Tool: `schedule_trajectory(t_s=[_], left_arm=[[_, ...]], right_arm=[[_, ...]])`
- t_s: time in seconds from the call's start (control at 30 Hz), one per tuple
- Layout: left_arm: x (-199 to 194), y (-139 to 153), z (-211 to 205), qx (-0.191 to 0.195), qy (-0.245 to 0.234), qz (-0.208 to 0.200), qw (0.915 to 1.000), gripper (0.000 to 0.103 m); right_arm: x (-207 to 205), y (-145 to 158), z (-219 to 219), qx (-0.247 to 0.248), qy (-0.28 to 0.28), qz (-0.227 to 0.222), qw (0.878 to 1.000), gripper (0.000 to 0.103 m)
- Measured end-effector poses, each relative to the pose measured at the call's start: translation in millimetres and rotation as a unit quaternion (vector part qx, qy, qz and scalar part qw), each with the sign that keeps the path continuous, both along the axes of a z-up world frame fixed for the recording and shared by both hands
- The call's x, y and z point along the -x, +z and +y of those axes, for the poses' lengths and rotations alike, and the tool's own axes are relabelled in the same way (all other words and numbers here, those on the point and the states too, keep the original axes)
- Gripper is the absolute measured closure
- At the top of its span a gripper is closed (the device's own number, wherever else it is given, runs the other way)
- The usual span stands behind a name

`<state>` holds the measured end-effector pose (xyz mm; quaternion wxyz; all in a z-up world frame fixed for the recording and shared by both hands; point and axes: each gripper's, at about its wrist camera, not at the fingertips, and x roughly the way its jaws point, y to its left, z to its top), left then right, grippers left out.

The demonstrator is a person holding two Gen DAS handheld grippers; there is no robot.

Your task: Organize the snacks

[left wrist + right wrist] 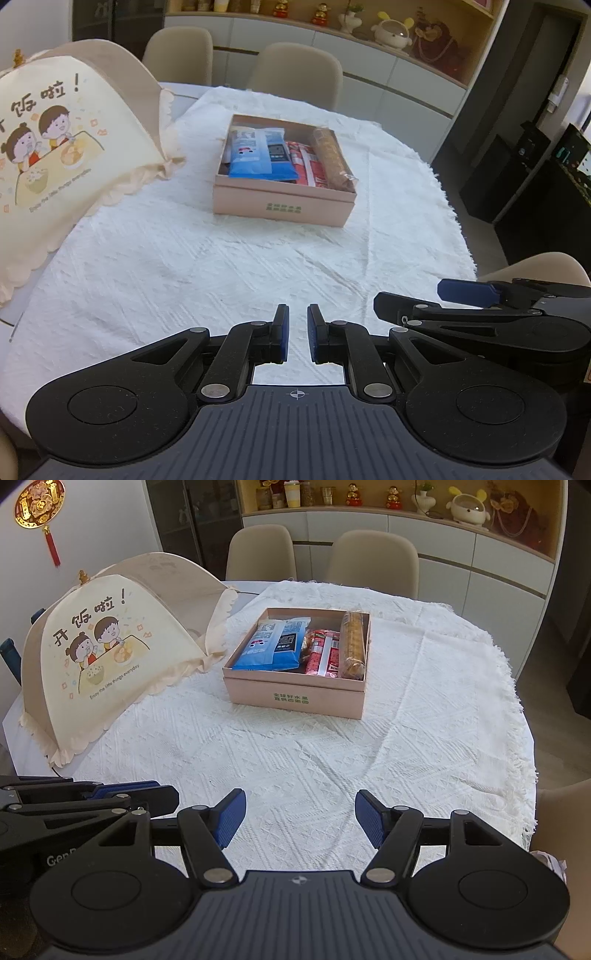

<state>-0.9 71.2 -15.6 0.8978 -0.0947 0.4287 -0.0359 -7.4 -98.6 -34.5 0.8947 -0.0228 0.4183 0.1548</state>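
A pink cardboard box point(284, 203) point(295, 696) stands open in the middle of the table. Inside it lie a blue snack bag point(255, 157) point(273, 644), red packets point(310, 168) point(325, 653) and a roll of biscuits point(330, 155) point(354, 642) along the right wall. My left gripper point(297, 314) hovers over the near part of the tablecloth, shut with nothing in it. Beside it on the right, my right gripper point(300, 801) stands open and empty. Both are well short of the box.
A cream mesh food cover point(55, 147) point(99, 646) with a cartoon print sits left of the box. A white textured tablecloth point(332, 746) covers the round table. Beige chairs point(373, 561) stand at the far side, and one point(535, 266) at the near right edge.
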Motion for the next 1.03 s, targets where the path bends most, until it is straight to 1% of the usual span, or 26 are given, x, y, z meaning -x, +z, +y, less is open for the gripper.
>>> schedule_trajectory(t_s=[0.7,0.9,1.03], left_arm=[[-1.2,-0.6,0.0,0.003,-0.005,0.0,1.0,0.09],[-0.6,-0.6,-0.4,0.005,-0.008,-0.008,0.9999,0.09],[-0.8,1.0,-4.4,-0.009,-0.014,-0.023,0.9996,0.09]], right_arm=[[1.3,-0.1,-0.1,0.0,-0.006,-0.001,1.0,0.037],[0.8,0.2,-0.3,0.0,-0.007,-0.002,1.0,0.037],[0.3,-1.5,0.0,0.001,-0.009,-0.004,1.0,0.037]])
